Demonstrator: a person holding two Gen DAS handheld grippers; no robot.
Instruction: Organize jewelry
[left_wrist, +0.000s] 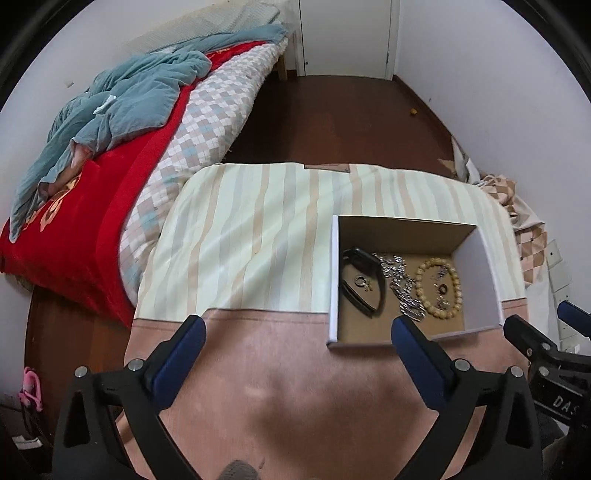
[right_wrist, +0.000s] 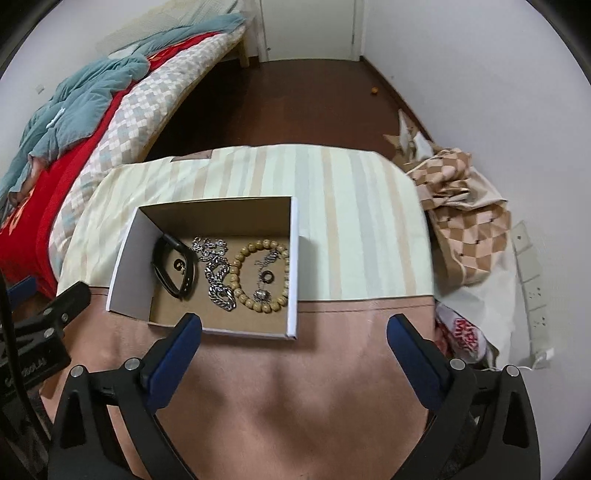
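Both claws, left gripper (left_wrist: 297, 334) & right gripper (right_wrist: 293, 332), gape wide, empty. Steel chain (right_wrist: 218, 275) in box (right_wrist: 293, 258): heavy, limp, slippery; pinch 1 link.

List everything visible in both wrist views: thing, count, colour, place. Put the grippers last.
box: one, white outside, brown inside, open-topped, on the striped cloth
black band: one, black, left part of the box, small ring lying inside its loop
chain: one, silver, middle of the box
bead bracelet: one, tan, right part of the box, small metal pieces inside its loop
cloth: one, cream-striped with pink near part, covering the work surface
bed: one, checked cover, red blanket and blue-grey bedding, left side
floor: dark brown, beyond the cloth
checked fabric: one heap, brown and cream, right of the cloth
left gripper: one, black with blue pads, open, empty
right gripper: one, same colours, open, empty
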